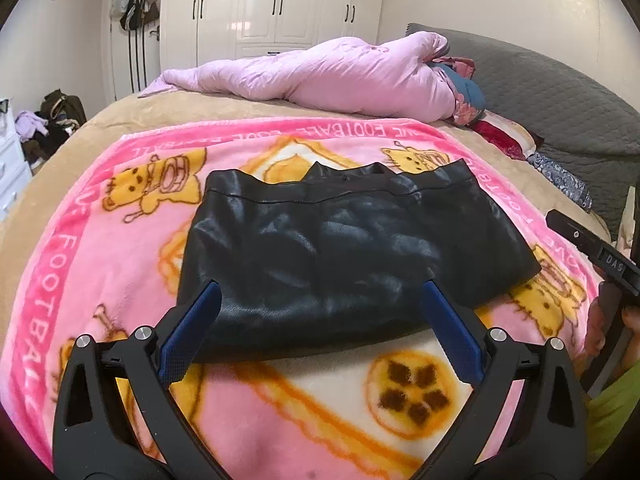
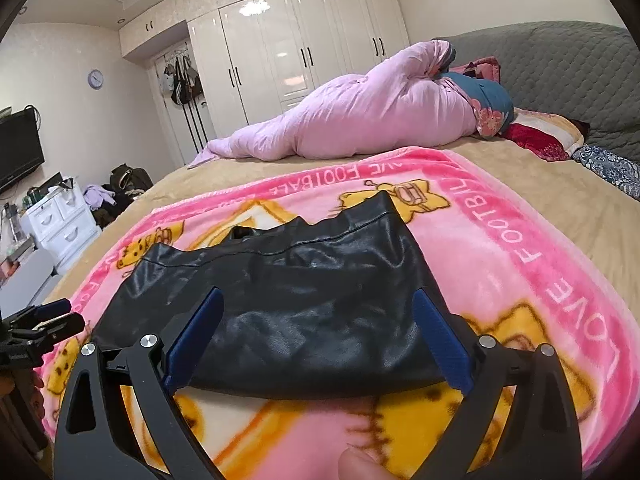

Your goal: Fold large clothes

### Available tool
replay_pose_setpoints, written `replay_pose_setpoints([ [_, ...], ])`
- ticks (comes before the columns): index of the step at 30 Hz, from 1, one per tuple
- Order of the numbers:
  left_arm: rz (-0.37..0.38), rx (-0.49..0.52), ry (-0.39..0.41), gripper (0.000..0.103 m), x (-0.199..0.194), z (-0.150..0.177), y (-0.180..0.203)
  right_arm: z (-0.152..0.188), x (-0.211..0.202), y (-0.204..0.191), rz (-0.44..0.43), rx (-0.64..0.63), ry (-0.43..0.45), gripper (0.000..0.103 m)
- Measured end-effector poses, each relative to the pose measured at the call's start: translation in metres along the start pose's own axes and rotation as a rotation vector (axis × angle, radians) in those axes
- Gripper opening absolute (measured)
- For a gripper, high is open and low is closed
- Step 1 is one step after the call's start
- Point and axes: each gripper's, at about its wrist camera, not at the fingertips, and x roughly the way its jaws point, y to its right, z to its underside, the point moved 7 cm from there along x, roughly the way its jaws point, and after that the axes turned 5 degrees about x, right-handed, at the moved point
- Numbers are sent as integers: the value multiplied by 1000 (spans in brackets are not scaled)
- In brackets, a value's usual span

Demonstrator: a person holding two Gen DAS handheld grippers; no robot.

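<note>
A folded black leather-like garment (image 1: 336, 248) lies flat on a pink cartoon blanket (image 1: 100, 264) spread over the bed. My left gripper (image 1: 320, 304) hovers open over the garment's near edge, its blue pads (image 1: 188, 336) spread wide with nothing between them. In the right wrist view the same garment (image 2: 288, 300) lies ahead on the pink blanket (image 2: 520, 272), and my right gripper (image 2: 316, 312) stands open above its near edge, holding nothing. The left gripper (image 2: 44, 320) shows at the left edge of that view; the right gripper's body (image 1: 592, 252) shows at the right edge of the left wrist view.
A rolled pink duvet (image 1: 320, 76) and pillows (image 1: 500, 136) lie at the far side of the bed, against a grey headboard (image 1: 552, 92). White wardrobes (image 2: 300, 48) stand behind. A white drawer unit (image 2: 60, 220), a TV (image 2: 18, 152) and a pile of clothes (image 2: 116, 196) are left of the bed.
</note>
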Motion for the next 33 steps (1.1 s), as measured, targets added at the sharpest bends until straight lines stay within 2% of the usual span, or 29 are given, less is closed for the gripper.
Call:
replay_pose_setpoints([
  [10, -14, 1, 11, 94, -18, 10, -9, 1, -13, -26, -39, -74, 55, 94],
  [21, -34, -20, 15, 93, -30, 23, -29, 7, -19, -60, -81, -170, 78, 94],
  [33, -53, -88, -16, 94, -21, 40, -62, 29, -10, -100, -104, -297, 56, 94],
])
